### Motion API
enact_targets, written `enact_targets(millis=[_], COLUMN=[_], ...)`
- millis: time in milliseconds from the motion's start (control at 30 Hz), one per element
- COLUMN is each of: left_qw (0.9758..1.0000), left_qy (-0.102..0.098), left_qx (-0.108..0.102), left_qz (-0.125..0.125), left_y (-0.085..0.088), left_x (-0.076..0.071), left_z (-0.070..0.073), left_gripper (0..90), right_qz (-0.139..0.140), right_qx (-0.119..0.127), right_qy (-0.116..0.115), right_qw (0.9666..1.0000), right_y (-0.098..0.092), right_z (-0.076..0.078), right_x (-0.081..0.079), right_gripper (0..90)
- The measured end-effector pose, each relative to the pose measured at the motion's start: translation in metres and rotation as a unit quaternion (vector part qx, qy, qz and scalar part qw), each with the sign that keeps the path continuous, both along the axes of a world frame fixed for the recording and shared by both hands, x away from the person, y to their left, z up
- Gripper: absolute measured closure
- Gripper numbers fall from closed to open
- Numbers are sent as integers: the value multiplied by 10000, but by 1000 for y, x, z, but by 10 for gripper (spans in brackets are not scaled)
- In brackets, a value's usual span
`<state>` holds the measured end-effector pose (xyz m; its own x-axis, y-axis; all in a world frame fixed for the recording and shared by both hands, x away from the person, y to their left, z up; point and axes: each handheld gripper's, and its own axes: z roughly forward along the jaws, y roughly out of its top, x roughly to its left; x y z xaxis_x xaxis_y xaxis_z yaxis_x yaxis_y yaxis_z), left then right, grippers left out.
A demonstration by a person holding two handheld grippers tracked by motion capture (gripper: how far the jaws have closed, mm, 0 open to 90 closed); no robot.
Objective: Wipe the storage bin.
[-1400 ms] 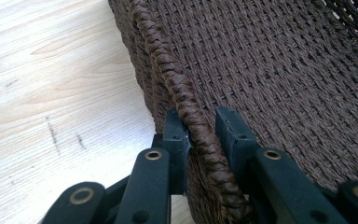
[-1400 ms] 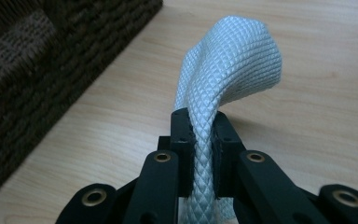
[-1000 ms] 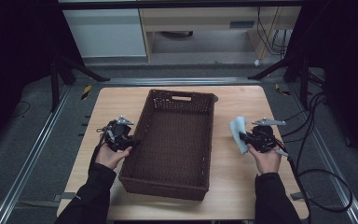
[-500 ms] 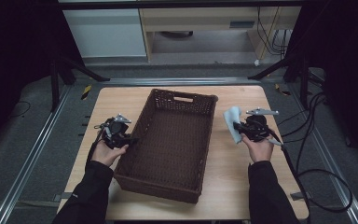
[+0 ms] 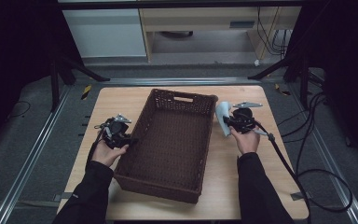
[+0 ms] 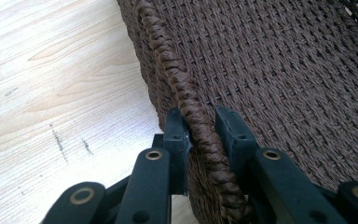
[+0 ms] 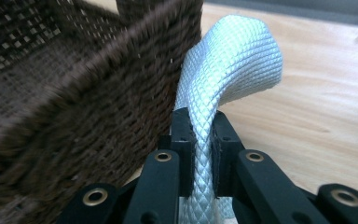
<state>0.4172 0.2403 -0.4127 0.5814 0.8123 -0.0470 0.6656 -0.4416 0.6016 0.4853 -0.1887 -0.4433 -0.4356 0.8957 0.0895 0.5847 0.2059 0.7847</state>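
The left tongs pinch the braided rim of the dark brown woven rectangular basket, seemingly to steady it on the pale wooden worktop. Just beside the basket's right wall, the right tongs clench a pale blue textured cloth, probably bound for the basket.

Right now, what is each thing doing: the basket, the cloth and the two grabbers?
Basket: empty, lying skewed on the table, left rim pinched.
Pale blue cloth: held up beside the basket's right wall, top flopping over.
Left gripper: jaws shut on the rim.
Right gripper: jaws shut on the cloth.
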Motion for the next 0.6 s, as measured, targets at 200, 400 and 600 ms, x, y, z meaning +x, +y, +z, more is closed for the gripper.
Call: enact_targets(millis=[200, 400, 600], left_qw=[10000, 10000, 10000], left_qy=[6, 5, -7], left_qx=[7, 17, 30], left_qz=[-5, -3, 2], left_y=[0, 0, -1], left_x=[0, 0, 0], left_z=[0, 0, 0], left_gripper=[743, 743, 743], right_qz=[183, 347, 320], right_qx=[-202, -88, 250], right_qy=[300, 290, -204], right_qw=[9992, 9989, 9990], right_y=[12, 18, 12], right_z=[-23, -21, 8], right_x=[9, 10, 11], right_gripper=[834, 835, 835])
